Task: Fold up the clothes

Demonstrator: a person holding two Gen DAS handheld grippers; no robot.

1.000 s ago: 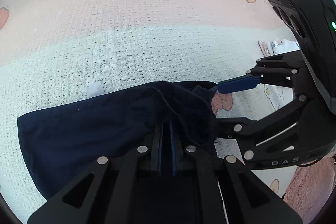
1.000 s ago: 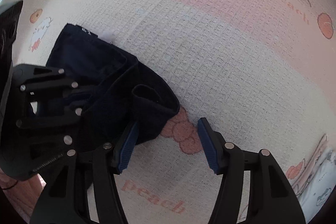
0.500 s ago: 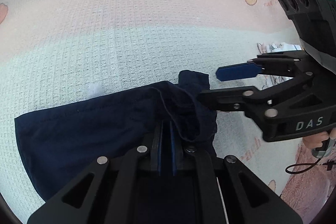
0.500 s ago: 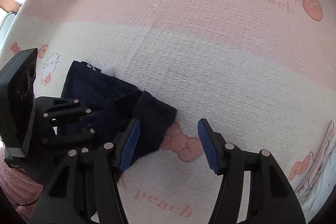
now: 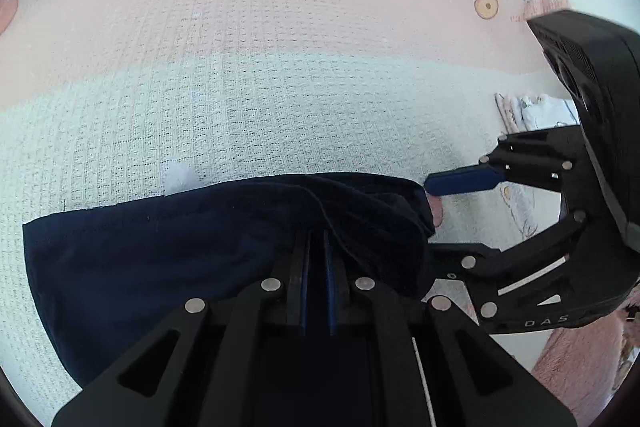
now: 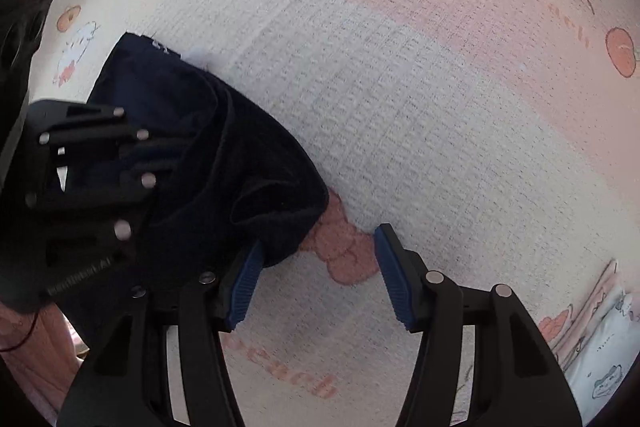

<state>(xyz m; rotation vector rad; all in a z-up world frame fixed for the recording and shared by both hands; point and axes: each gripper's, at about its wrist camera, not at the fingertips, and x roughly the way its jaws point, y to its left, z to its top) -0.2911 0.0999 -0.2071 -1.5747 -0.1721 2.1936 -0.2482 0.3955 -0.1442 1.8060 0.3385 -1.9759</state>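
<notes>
A dark navy garment (image 5: 160,247) lies partly folded on a pink and cream waffle blanket (image 5: 280,87). My left gripper (image 5: 316,247) is shut on a bunched fold of the navy garment near its right end. My right gripper (image 6: 320,267) is open; its left pad touches the garment's rolled corner (image 6: 280,211), and a pink bow print lies between the pads. The right gripper also shows in the left wrist view (image 5: 460,183), at the garment's right edge. The left gripper shows in the right wrist view (image 6: 92,163), on the cloth.
The blanket (image 6: 440,87) carries cat and peach prints. A small white tag (image 5: 180,179) peeks out at the garment's far edge. Folded light clothes (image 5: 528,111) lie at the right. A fuzzy pink surface (image 5: 580,367) borders the blanket at the lower right.
My right gripper lifted away half a second ago and has come back down to the garment's right corner, still open. My left gripper stays shut on the fold.
</notes>
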